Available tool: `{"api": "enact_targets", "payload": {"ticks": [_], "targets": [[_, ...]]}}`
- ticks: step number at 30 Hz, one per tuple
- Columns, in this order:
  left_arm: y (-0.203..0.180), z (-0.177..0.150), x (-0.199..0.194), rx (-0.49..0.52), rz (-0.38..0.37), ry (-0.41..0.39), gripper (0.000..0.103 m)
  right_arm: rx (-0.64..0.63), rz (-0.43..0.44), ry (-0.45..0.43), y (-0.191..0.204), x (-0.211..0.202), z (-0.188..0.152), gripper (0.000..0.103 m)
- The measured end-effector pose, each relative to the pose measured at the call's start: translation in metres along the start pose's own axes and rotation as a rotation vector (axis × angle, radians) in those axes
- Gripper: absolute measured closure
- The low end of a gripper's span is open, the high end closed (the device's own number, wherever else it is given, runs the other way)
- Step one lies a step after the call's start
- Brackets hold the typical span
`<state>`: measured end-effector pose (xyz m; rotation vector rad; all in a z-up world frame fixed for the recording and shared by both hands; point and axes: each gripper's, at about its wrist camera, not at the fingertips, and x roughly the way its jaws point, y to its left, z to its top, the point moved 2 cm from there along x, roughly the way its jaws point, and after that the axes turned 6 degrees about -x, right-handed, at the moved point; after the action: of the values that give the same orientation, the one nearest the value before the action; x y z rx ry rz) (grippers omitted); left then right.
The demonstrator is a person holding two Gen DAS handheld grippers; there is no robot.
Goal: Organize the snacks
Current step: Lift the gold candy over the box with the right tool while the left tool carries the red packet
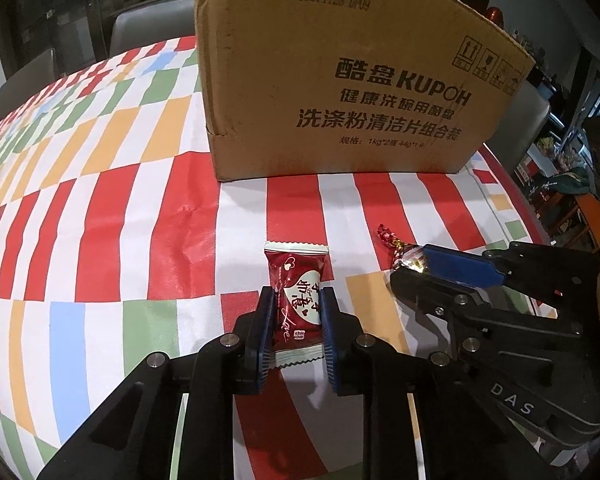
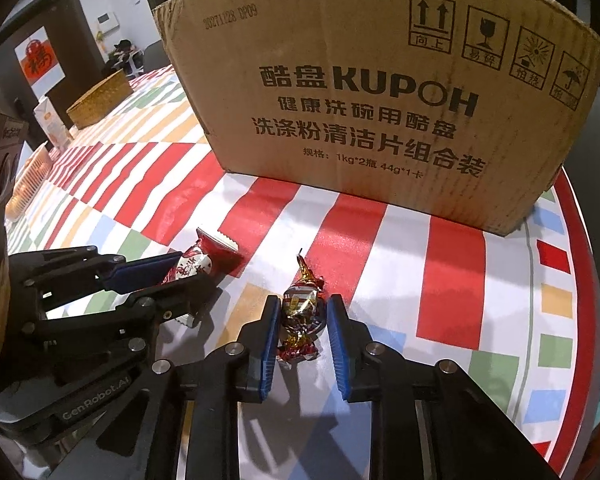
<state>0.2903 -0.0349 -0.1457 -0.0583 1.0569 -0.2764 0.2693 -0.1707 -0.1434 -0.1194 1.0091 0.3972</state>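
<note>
The left gripper (image 1: 297,300) is clamped on a red pillow-pack candy (image 1: 296,296), its long axis running along the fingers. The right gripper (image 2: 303,312) pinches a crinkly foil-wrapped sweet (image 2: 302,312) with twisted ends, likewise lengthwise. Both snacks lie on the glossy checked tablecloth (image 1: 120,220). Straight ahead, beyond both, stands the tall cardboard box (image 2: 360,100), a rough corrugated wall, probably their destination.

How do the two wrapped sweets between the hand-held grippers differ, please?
The red pillow packet is flat and rectangular with crimped ends; the foil candy is rounded with twisted ends. The packet is matt red with a white label; the candy is shiny, mottled gold and red. Both lie on the tablecloth before the cardboard box, each gripped.
</note>
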Motion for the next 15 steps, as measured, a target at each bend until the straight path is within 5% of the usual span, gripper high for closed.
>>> {"api": "enact_targets", "payload": {"ticks": [15], "targets": [[-0.015,0.0,-0.052,-0.004,0.0,-0.119,0.08,0.02,-0.018,-0.109,-0.004,-0.05,0.0,0.078]]}}
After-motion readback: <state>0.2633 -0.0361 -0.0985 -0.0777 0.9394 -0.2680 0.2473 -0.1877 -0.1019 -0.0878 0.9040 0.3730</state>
